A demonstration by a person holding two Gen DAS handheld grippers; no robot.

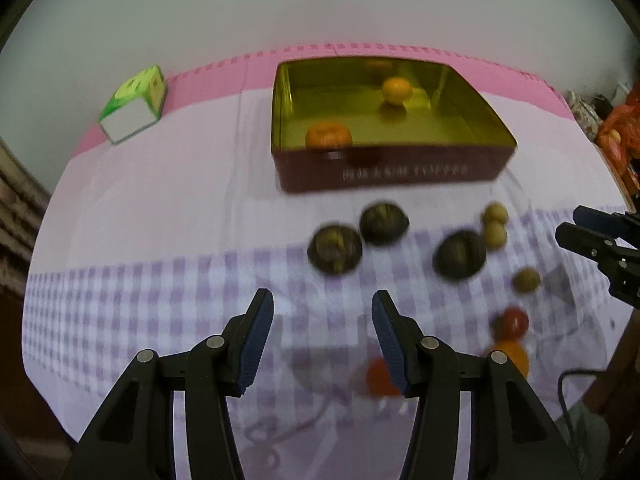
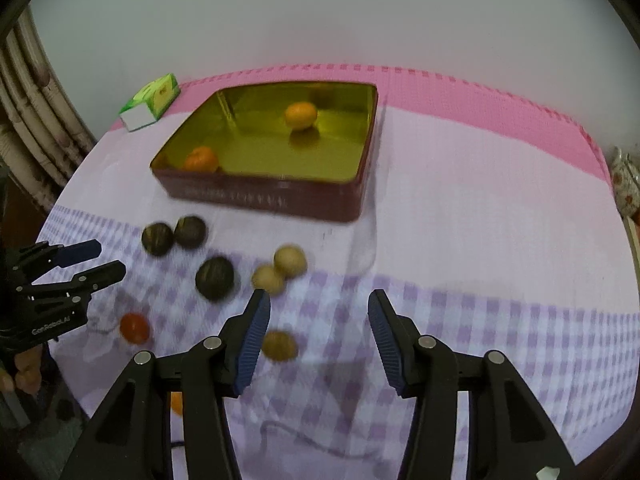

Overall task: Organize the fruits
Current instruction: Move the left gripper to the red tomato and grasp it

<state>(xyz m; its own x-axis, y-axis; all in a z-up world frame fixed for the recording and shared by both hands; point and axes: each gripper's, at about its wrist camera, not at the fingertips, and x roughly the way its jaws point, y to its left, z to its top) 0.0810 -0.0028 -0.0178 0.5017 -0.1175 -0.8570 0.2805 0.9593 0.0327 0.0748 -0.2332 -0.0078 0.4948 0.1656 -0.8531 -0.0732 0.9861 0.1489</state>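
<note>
A dark red tin (image 1: 400, 172) with a gold inside stands at the back of the cloth and holds two oranges (image 1: 396, 90) (image 1: 328, 135). In front of it lie three dark round fruits (image 1: 335, 249), small tan fruits (image 1: 495, 224), a red fruit (image 1: 515, 322) and an orange (image 1: 512, 356). My left gripper (image 1: 323, 298) hangs open over the checked cloth, just short of the dark fruits, with nothing between its fingers. My right gripper (image 2: 319, 298) is open too; a tan fruit (image 2: 280, 345) lies on the cloth below, close to its left finger. The tin (image 2: 260, 200) is ahead and to its left.
A green and white carton (image 1: 134, 106) lies at the back left on the pink mat (image 1: 224, 76). A dark cable (image 2: 304, 436) runs over the near cloth. The wall rises behind the table. Orange bags and clutter (image 1: 616, 132) sit off the right edge.
</note>
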